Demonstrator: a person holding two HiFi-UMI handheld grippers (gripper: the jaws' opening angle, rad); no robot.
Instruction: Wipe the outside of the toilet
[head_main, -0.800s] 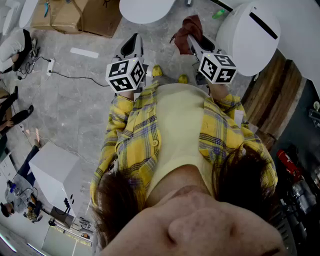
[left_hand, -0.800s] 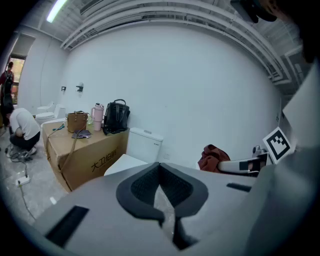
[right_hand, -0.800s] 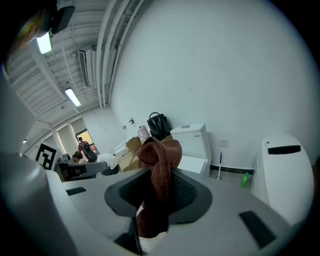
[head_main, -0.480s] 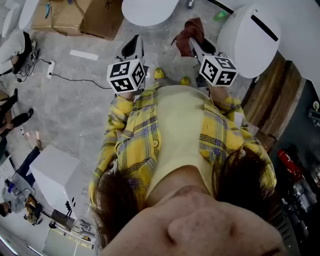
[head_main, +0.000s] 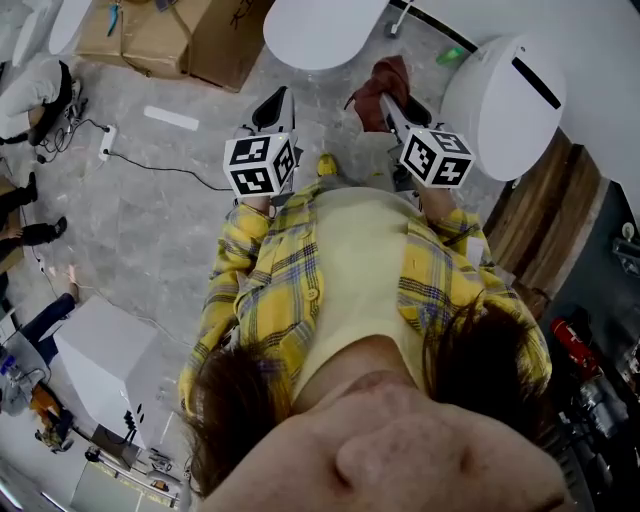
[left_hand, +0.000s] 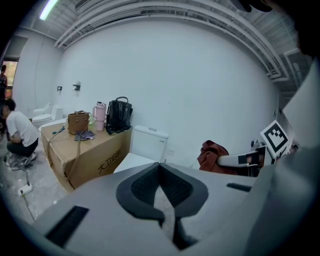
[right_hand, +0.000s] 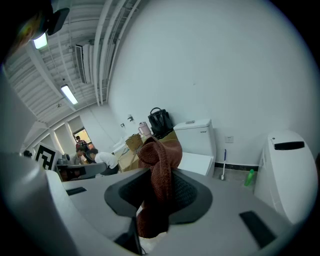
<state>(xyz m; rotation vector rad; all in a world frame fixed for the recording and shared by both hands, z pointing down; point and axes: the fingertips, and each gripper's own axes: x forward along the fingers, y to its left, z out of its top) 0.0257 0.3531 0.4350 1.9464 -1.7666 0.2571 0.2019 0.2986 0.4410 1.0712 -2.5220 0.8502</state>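
Note:
A white toilet (head_main: 318, 24) with a tank (left_hand: 148, 142) stands straight ahead, its lid down. A second, rounder white toilet (head_main: 506, 96) is at the right, also seen in the right gripper view (right_hand: 285, 170). My right gripper (head_main: 386, 98) is shut on a red-brown cloth (head_main: 384, 74), which bunches above the jaws and hangs down between them (right_hand: 159, 180). My left gripper (head_main: 274, 102) is held beside it, its jaws shut with nothing in them (left_hand: 160, 167). Both grippers hang in the air, short of either toilet.
Cardboard boxes (head_main: 165, 35) stand left of the toilet, with bags and a cup (left_hand: 100, 116) on top. A green bottle (right_hand: 248, 178) and a brush (right_hand: 223, 165) stand between the toilets. A cable (head_main: 160, 165) crosses the floor at left. A crouching person (left_hand: 19, 134) is far left.
Both grippers and the person's body have moved forward toward the toilets, which now show larger at the top of the head view. The cloth stays in the right gripper.

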